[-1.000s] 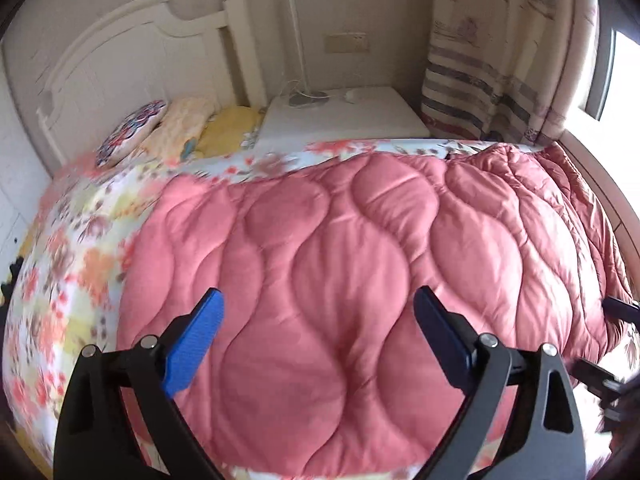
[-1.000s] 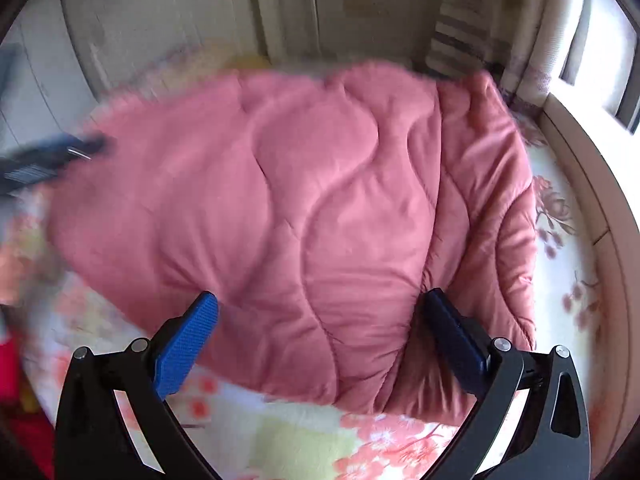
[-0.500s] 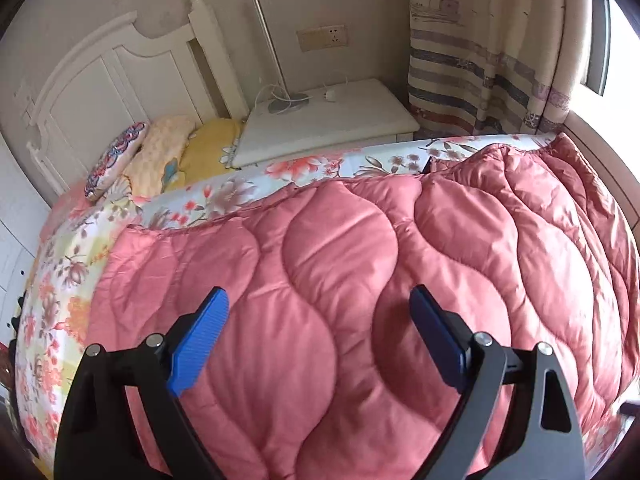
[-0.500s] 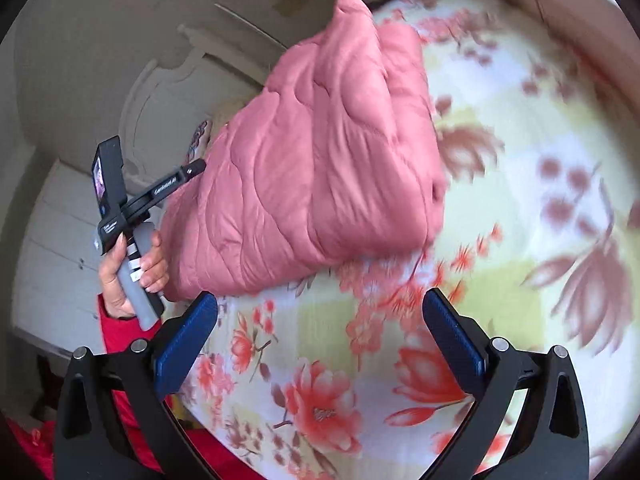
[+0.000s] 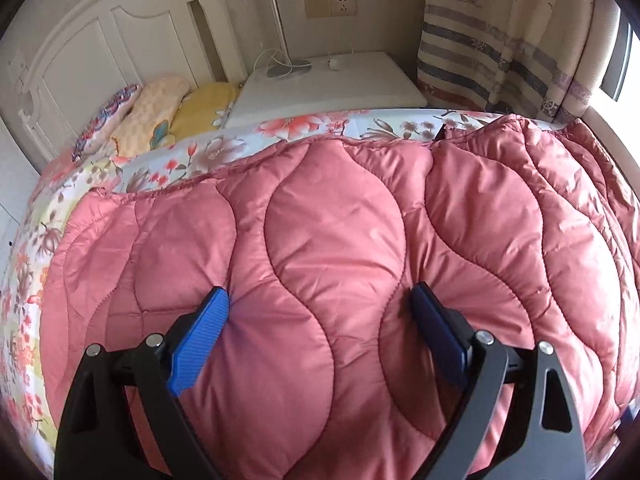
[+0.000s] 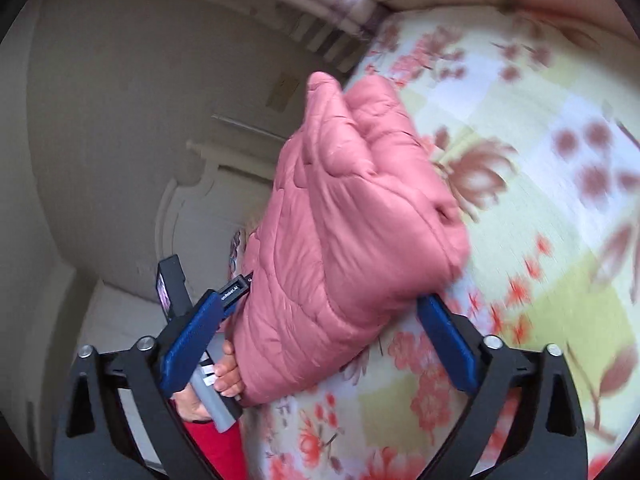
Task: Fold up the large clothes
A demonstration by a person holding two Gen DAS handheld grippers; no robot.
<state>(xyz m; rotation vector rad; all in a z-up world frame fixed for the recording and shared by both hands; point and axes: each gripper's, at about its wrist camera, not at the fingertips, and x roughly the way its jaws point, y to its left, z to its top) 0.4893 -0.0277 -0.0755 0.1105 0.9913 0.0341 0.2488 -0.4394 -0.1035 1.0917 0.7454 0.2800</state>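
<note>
- The left gripper point(image 5: 320, 312) is released: its two blue pads point(image 5: 198, 338) stand wide apart, their tips pressing lightly into the top of a pink quilted jacket point(image 5: 340, 240), with nothing clamped between them.
- The right gripper point(image 6: 320, 328) is rolled over sideways, and its jaws have just been closing a little. The near end of the folded jacket point(image 6: 340, 232) sits between the pads point(image 6: 192, 340). The pad at 3 o'clock touches the fabric's edge; whether the other presses on it I cannot tell, so I read no firm grasp.
- In the right wrist view, at 8 o'clock, the person's other hand point(image 6: 224, 376) grips the left tool's handle, above a red sleeve point(image 6: 212, 444).
- The jacket lies on a bed with a floral sheet point(image 6: 520, 320), folded into a thick, puffy bundle with layered edges showing at 2 o'clock in the left wrist view.
- Beyond it, at 10 to 11 o'clock, pillows point(image 5: 152, 112) lean against a white headboard point(image 5: 100, 48). A white nightstand point(image 5: 332, 84) sits at 12 o'clock and a striped curtain point(image 5: 500, 40) at 1 o'clock.
- My judgement: at least one fold is done. What seems left is another fold or pressing the bundle flat and neat.
</note>
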